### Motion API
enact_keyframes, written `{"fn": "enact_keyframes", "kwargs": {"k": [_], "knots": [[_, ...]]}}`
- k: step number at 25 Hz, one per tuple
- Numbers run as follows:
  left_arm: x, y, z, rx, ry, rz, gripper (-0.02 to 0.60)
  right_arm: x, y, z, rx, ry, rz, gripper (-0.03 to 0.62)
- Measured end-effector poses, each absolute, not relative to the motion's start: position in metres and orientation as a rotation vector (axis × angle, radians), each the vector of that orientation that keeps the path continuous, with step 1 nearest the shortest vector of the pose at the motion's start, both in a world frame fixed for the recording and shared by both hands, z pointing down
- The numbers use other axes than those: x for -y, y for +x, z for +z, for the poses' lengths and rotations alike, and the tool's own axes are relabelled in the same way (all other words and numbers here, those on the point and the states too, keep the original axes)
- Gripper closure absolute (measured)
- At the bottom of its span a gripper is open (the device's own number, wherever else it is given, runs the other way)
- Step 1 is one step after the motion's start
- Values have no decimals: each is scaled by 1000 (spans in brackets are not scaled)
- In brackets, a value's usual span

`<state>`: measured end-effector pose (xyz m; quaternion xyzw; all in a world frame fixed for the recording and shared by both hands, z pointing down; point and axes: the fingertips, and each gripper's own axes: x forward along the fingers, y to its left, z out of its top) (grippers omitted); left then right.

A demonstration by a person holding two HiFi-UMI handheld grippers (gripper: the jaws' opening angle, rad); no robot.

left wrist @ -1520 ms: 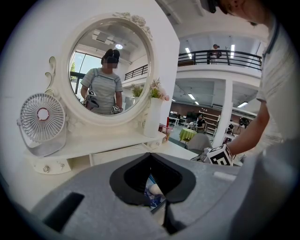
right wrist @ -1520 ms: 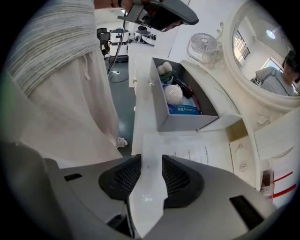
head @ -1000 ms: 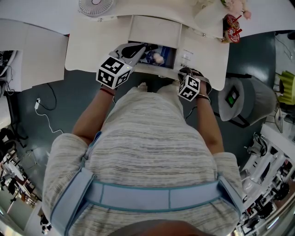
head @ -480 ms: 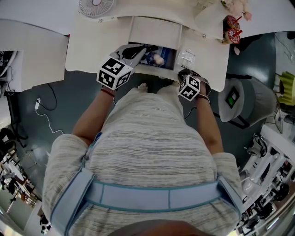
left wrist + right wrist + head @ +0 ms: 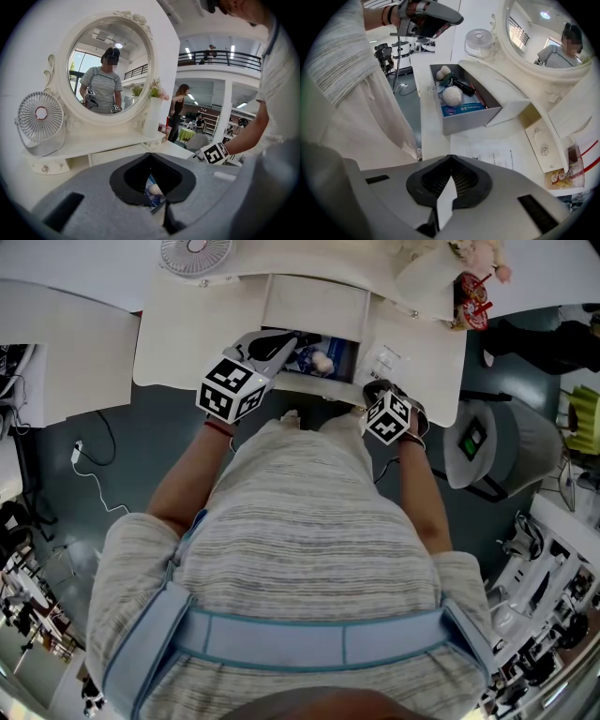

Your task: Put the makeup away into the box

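- White vanity table (image 5: 178, 334) below me, dark grey floor (image 5: 141, 427) around it.
- Most of the makeup sits in the open drawer (image 5: 468, 121), which is the box for this job. I see a round white puff (image 5: 452, 95), an egg-shaped sponge (image 5: 443, 71) and a black tube (image 5: 463, 86). A blue-labelled packet (image 5: 461, 109) lies against the drawer wall nearest the right gripper view.
- One flat clear packet (image 5: 497, 152) with print lies outside on the tabletop, just beside the drawer.
- Right gripper (image 5: 450, 158) points steeply down at that packet's near edge. Its jaws have just been closing and now meet at the tips. Only a pale wedge shows in the gap behind the tips. Whether they nip the packet I cannot tell.
- Left gripper (image 5: 150, 154) hangs over the drawer with its jaws closed tip to tip and nothing gripped. The drawer's contents show through the gap behind the tips.
- Farther out, an oval mirror (image 5: 110, 70) stands at the table's back. A small fan (image 5: 41, 123) sits to its left in the left gripper view.
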<state>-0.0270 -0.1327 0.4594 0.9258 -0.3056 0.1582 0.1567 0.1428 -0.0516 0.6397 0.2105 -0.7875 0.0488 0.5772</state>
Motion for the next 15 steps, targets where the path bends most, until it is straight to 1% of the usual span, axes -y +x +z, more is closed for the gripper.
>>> {"fn": "enact_keyframes", "kwargs": {"k": [15], "knots": [[135, -26, 458, 876, 2658, 442, 569, 76, 151, 600, 1903, 702, 158, 586]]}}
